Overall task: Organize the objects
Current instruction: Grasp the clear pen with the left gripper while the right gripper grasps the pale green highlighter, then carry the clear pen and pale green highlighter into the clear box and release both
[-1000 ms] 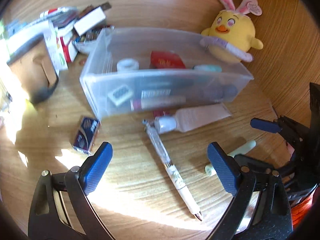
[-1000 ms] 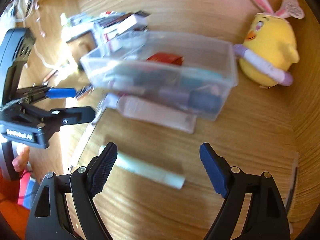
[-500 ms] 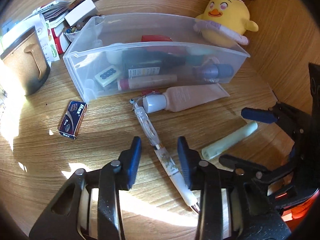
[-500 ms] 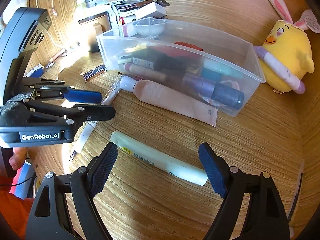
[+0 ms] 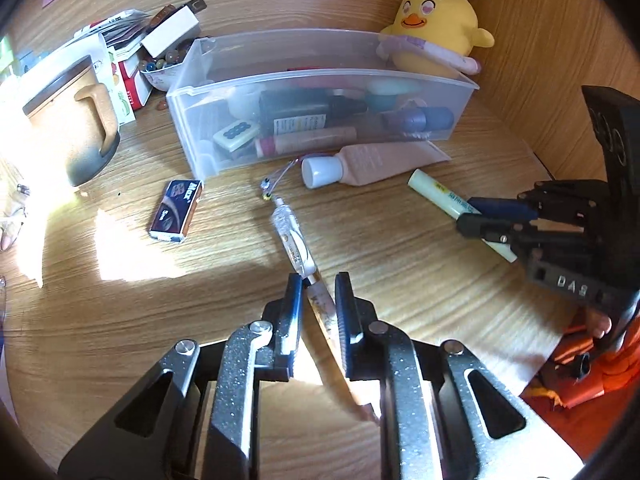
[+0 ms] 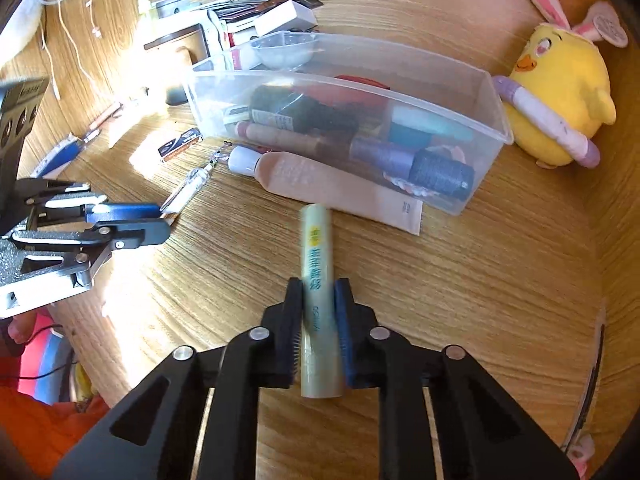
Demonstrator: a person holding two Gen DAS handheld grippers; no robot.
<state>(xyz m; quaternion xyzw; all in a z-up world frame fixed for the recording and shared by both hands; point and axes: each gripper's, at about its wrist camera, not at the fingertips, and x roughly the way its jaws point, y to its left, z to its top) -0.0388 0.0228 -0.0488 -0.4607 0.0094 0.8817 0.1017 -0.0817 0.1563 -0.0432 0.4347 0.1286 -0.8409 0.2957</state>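
Right now two grippers are at work over the wooden desk (image 5: 400, 240), each clenched on one slim thing: the left gripper (image 5: 318, 300) pinches a clear-barrelled pen (image 5: 294, 242) whose charm end points toward the bin, and the right gripper (image 6: 319, 304) squeezes a pale green tube (image 6: 316, 256), round and smooth, with printed lettering along it. One translucent plastic bin (image 5: 208, 92), long and rectangular, sits toward the far edge of the desk; inside it lie dark bottles, a pink tube, a teal piece, a purple-capped cylinder and a white tile with blue dots, though the packed pile is too crowded to count. Just in front of its near wall lies one flat pink squeeze tube (image 5: 372, 160) with a white cap, and one small dark box (image 5: 176, 210) rests off its left corner. One fuzzy yellow chick plush (image 5: 434, 34) with bunny ears stands behind the bin's right end. One tan mug (image 5: 70, 128) stands at the desk's left edge.
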